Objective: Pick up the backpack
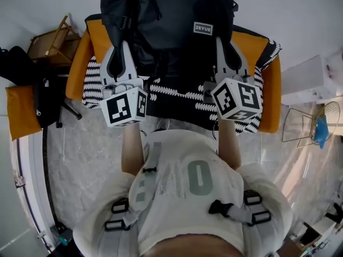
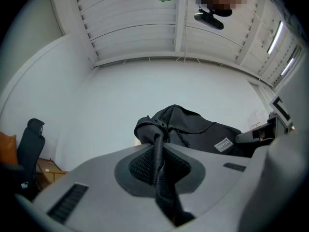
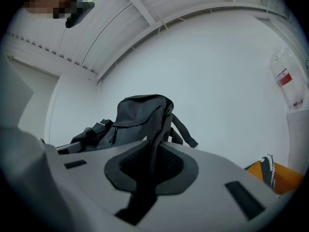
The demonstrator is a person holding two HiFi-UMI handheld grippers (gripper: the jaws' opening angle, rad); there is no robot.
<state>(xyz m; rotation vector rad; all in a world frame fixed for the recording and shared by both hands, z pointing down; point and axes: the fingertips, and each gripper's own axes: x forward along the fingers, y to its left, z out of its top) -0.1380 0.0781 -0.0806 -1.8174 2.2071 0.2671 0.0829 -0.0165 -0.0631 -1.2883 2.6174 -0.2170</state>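
Note:
The black backpack (image 1: 169, 20) with a small white label hangs in front of me, lifted above the orange armchair (image 1: 270, 84). My left gripper (image 1: 120, 50) is shut on a black strap (image 2: 159, 178) at the bag's left side. In the left gripper view the strap runs between the pads up to the backpack (image 2: 193, 127). At the bag's right side my right gripper (image 1: 225, 47) is shut on another black strap (image 3: 150, 166). That strap leads up to the backpack (image 3: 140, 117) in the right gripper view. Both grippers point slightly upward.
A black-and-white patterned throw (image 1: 177, 103) covers the armchair seat under the bag. A wooden stool (image 1: 51, 42) and a black office chair (image 1: 43, 90) with an orange cushion (image 1: 21, 111) stand at the left. A white cabinet (image 1: 311, 79) and a wire basket (image 1: 308, 123) are at the right.

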